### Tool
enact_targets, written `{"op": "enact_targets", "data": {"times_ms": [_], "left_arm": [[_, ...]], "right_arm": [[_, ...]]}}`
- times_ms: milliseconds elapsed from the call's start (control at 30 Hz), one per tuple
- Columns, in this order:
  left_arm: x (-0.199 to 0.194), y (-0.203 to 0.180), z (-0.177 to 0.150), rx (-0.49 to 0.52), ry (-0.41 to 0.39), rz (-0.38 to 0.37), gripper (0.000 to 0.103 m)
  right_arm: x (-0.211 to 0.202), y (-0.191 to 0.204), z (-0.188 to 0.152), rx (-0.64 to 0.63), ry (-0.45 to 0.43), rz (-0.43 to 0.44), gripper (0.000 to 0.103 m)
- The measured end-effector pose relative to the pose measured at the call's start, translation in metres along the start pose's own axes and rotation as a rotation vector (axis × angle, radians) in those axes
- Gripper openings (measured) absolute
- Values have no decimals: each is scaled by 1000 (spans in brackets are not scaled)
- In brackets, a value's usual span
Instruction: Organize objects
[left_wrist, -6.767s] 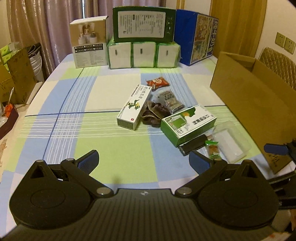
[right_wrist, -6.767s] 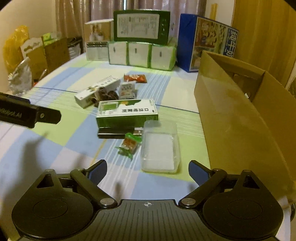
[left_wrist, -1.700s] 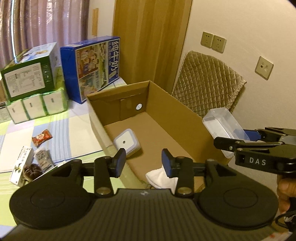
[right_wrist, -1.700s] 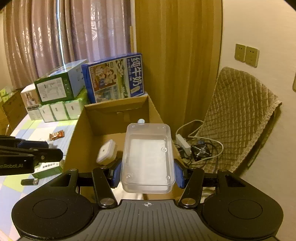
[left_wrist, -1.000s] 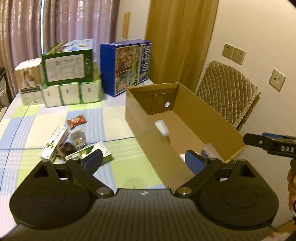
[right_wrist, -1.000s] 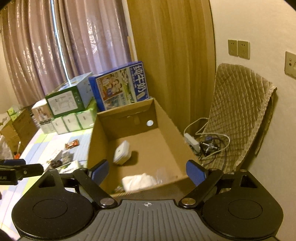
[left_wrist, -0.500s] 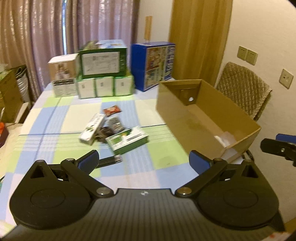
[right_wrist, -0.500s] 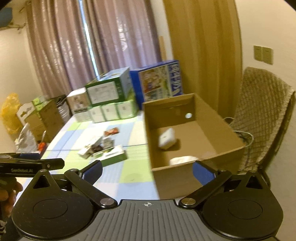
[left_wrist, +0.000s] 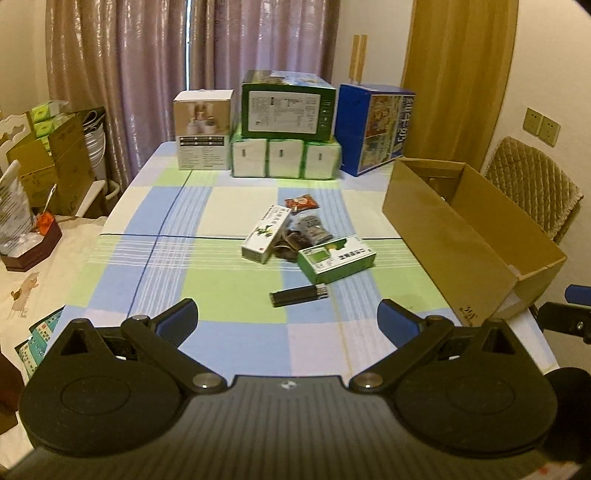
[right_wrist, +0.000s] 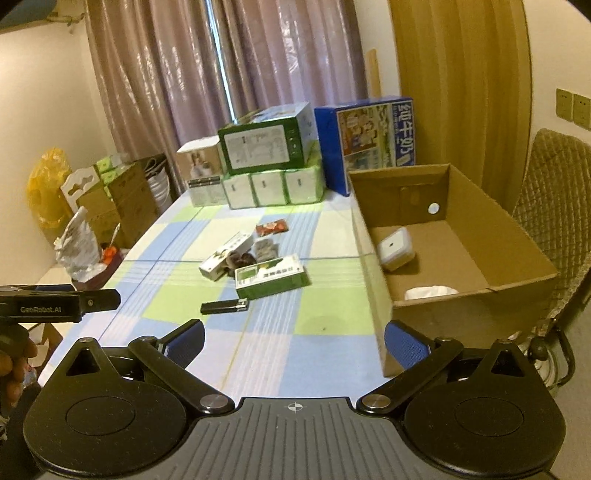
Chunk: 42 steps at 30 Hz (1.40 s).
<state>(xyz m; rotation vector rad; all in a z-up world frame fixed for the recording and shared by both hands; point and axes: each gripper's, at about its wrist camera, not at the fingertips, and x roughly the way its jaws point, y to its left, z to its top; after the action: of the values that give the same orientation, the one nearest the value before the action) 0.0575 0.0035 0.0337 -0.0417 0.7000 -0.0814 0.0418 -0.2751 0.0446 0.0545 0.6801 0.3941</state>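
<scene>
Both grippers have pulled back from the cardboard box (right_wrist: 458, 258) and face the worktop (left_wrist: 229, 284) again, left gripper (left_wrist: 287, 320) and right gripper (right_wrist: 294, 341) with fingers spread wide, holding nothing. Next pick is probably the black stick (left_wrist: 298, 295) (nearest, lying apart): come down square across its narrow sides. Only the right view shows the box's contents.

Both cameras sit above the table's near edge and look along it toward the curtains. The left wrist view faces straight down the table (left_wrist: 155, 258), with the cardboard box (left_wrist: 461, 236) at its right edge. The right wrist view sits further right, looking into that box (right_wrist: 461, 258). Both share the items at the table's middle and the stacked boxes (left_wrist: 288, 125) at the far edge.
</scene>
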Motion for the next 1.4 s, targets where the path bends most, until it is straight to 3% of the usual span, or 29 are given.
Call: {"op": "enact_targets", "data": {"times_ms": [367,1033,1400], "left_arm": [[24,28,-2,-14,21,17,101],[148,98,19,14,52,26,102],[176,124,14,-44,94,54,101]], "right_arm": [[50,27,-12,-41,39,19,101],[213,85,-25,-102,78,15,101],[281,99,-27,-123,108,-1,100]]}}
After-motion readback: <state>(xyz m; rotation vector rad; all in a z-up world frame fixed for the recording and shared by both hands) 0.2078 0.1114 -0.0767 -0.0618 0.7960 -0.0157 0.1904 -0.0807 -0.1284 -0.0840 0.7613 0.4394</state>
